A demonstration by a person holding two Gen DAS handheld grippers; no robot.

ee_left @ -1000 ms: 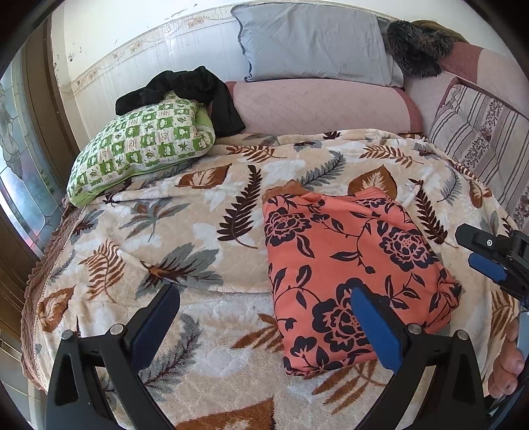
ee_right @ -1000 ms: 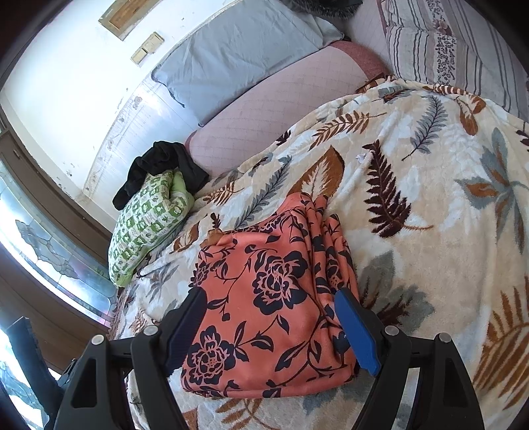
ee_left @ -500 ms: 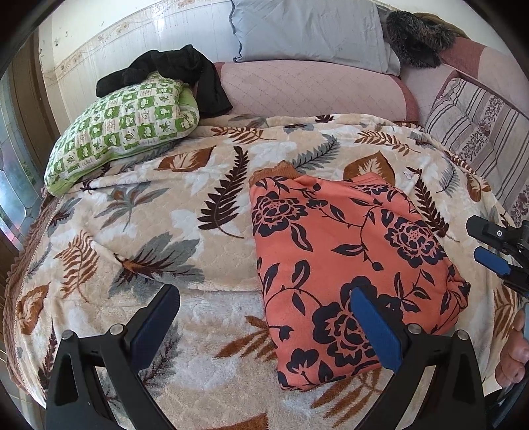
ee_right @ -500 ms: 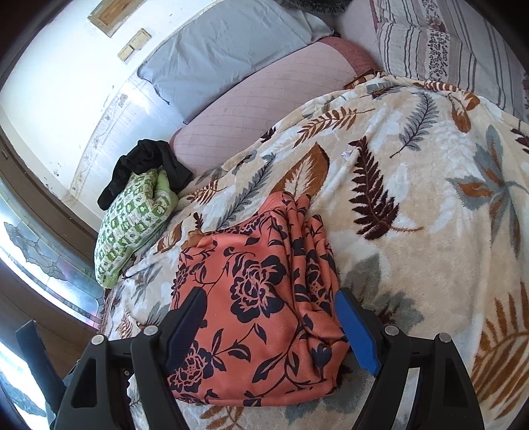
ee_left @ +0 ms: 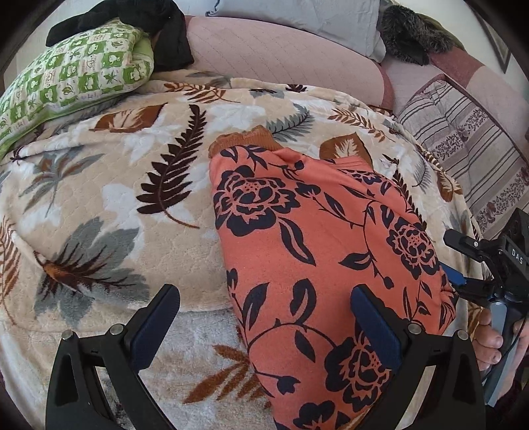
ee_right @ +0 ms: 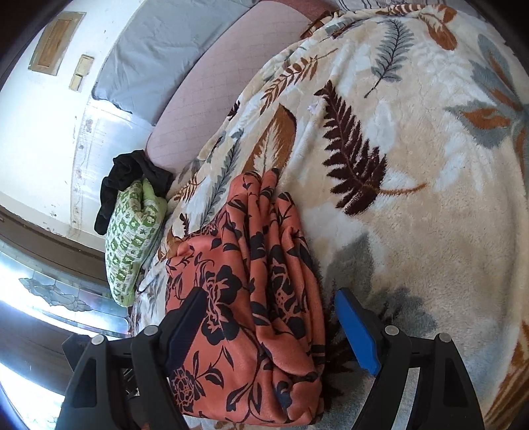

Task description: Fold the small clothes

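A folded orange garment with dark flower print (ee_left: 317,271) lies on the leaf-patterned blanket (ee_left: 109,198). My left gripper (ee_left: 264,324) is open, low over the garment's near left edge; its right finger is over the cloth. My right gripper (ee_right: 269,325) is open and straddles the garment's (ee_right: 261,284) bunched right side, with layered folds between the fingers. The right gripper also shows in the left wrist view (ee_left: 469,264) at the garment's right edge, with a hand behind it.
A green checked pillow (ee_left: 72,76) with black clothing (ee_left: 158,20) on it lies at the far left. A pink bolster (ee_left: 281,56), a grey pillow (ee_left: 297,13) and a striped cushion (ee_left: 469,145) line the back and right.
Both grippers have moved forward and down towards the garment, which now fills more of both views. Both stay open.
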